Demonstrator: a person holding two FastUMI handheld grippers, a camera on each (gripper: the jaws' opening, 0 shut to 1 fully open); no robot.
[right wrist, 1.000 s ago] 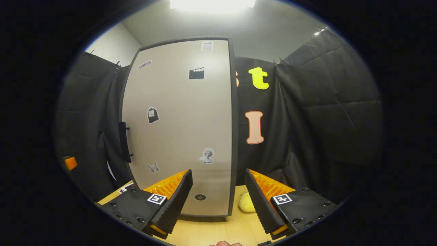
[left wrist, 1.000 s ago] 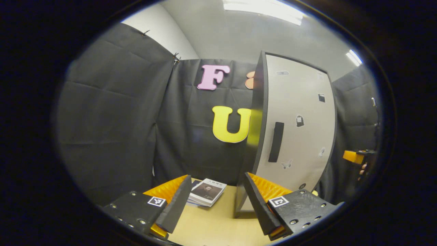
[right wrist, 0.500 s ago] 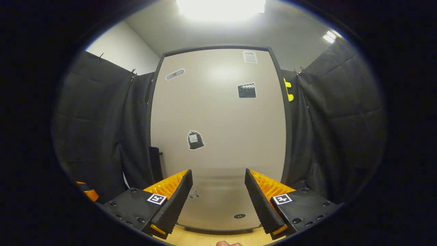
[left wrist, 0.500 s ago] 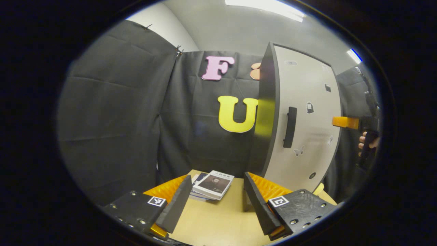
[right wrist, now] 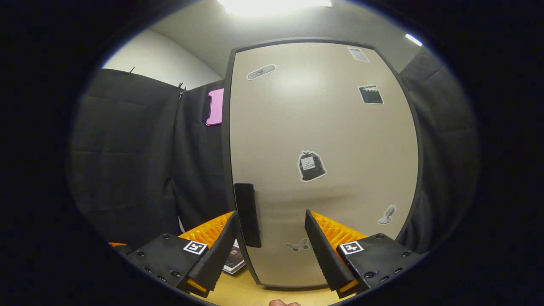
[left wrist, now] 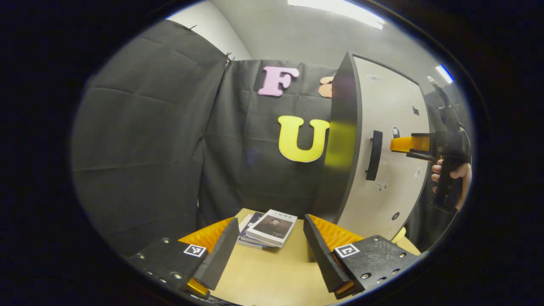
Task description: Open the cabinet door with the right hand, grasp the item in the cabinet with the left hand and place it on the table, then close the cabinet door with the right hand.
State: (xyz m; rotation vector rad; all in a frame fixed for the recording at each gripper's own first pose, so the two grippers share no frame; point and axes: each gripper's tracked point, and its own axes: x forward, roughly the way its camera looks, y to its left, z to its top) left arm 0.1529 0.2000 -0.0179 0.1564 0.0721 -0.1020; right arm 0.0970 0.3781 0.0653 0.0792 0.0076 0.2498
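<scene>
Approaching the door handle with the right gripper (right wrist: 270, 246), fingers spread wide and holding nothing.

Near to far in the right gripper view: the handle (right wrist: 247, 214), a dark bar with its long axis vertical, stands just beyond the left fingertip and slightly left of the gap's centre, near the left edge of the closed cabinet door (right wrist: 323, 170); contact cannot be confirmed. The right gripper is judged the nearer one to the handle, so a small leftward shift should centre the bar before closing. The left gripper (left wrist: 270, 250) hovers over the table (left wrist: 272, 276), fingers likewise apart and empty, with a stack of books (left wrist: 267, 227) just beyond them. The item to fetch is presumably behind the door.
</scene>
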